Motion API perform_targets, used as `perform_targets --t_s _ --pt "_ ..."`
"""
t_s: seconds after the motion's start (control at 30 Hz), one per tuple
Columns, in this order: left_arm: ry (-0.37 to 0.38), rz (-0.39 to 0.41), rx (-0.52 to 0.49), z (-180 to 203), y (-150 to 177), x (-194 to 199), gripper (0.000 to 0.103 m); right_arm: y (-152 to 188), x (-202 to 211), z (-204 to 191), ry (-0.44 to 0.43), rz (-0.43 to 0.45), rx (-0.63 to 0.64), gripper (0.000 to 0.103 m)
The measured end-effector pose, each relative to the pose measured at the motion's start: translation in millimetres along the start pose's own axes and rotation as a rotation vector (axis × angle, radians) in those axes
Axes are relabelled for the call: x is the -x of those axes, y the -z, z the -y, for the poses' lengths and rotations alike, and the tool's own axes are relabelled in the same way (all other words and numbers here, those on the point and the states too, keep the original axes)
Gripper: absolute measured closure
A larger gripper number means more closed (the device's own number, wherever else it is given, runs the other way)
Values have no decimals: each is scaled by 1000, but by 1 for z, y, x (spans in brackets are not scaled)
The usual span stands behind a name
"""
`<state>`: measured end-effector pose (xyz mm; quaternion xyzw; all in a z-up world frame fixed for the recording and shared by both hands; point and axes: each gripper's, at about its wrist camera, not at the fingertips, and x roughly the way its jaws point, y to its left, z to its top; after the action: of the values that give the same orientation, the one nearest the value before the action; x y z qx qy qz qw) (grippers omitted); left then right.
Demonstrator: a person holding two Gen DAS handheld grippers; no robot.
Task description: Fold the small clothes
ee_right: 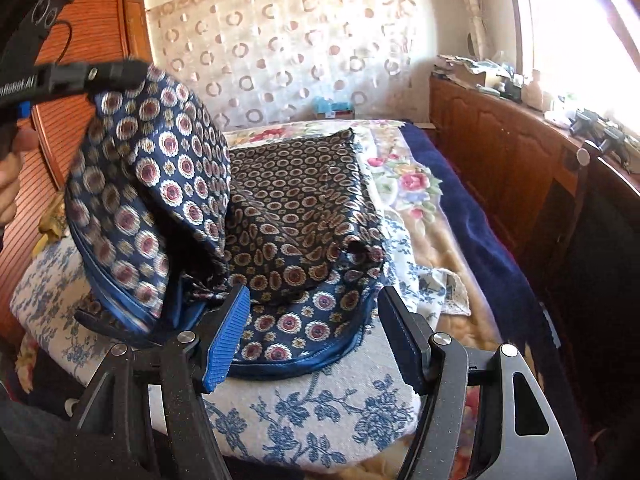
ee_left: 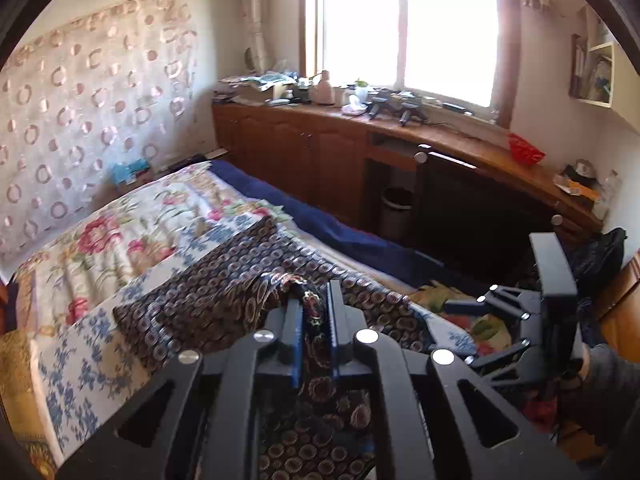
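A dark blue garment with round medallion print (ee_right: 280,216) lies on the bed, partly folded; it also shows in the left wrist view (ee_left: 224,280). My left gripper (ee_left: 314,312) is shut on an edge of this garment and holds that part lifted; in the right wrist view it (ee_right: 100,74) appears at the upper left with the cloth hanging from it (ee_right: 152,184). My right gripper (ee_right: 316,332) is open, its jaws astride the garment's near hem without gripping it. It also shows in the left wrist view (ee_left: 532,312) at the right.
The garment rests on a blue-flowered white cloth (ee_right: 320,408) over a floral bedspread (ee_left: 120,232). A wooden cabinet with a cluttered top (ee_left: 320,152) runs along the window side. A wooden wardrobe (ee_right: 92,40) stands to the left. A patterned curtain (ee_right: 280,48) hangs behind the bed.
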<state>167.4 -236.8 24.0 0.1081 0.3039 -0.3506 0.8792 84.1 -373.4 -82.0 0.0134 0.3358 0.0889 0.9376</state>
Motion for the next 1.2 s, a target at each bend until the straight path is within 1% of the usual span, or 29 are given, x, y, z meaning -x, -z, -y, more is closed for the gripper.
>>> perform_targets --t_s 0.07,0.17,0.27,0.37,0.43,0.53,0.63,0.67,0.77,0.9,1.0,1.1,1.2 --pt "7 -1 2 2 4 6 92 0 1 2 7 -2 -6 35" --pt "-10 23 15 0 6 19 90 -1 1 4 17 -2 -13 35" --pt "13 39 4 3 3 32 88 -2 4 2 21 -3 -10 35" --pt "30 35 13 2 -1 33 86 -6 3 -1 22 -2 -8 35" --pt "67 0 25 -1 -3 25 85 -7 3 -3 21 0 -6 35" --pt "91 -75 2 1 0 5 84 -9 2 -5 16 3 -2 35" --pt "89 -147 -13 5 12 -15 83 -10 2 -5 16 4 5 35" --pt "94 -161 -24 8 18 -20 82 -10 1 -4 17 4 4 35" --pt "78 -176 -29 11 26 -25 82 -10 3 -1 23 7 0 35" --pt "74 -140 -24 11 34 -13 81 -10 8 2 32 12 -5 35" --pt "46 -116 -6 4 42 0 80 -12 10 3 38 19 -2 35" --pt "35 -90 28 -7 51 10 80 -17 12 1 39 28 2 35" --pt "-1 -76 60 -19 64 22 80 -26 15 -6 36 44 19 35"
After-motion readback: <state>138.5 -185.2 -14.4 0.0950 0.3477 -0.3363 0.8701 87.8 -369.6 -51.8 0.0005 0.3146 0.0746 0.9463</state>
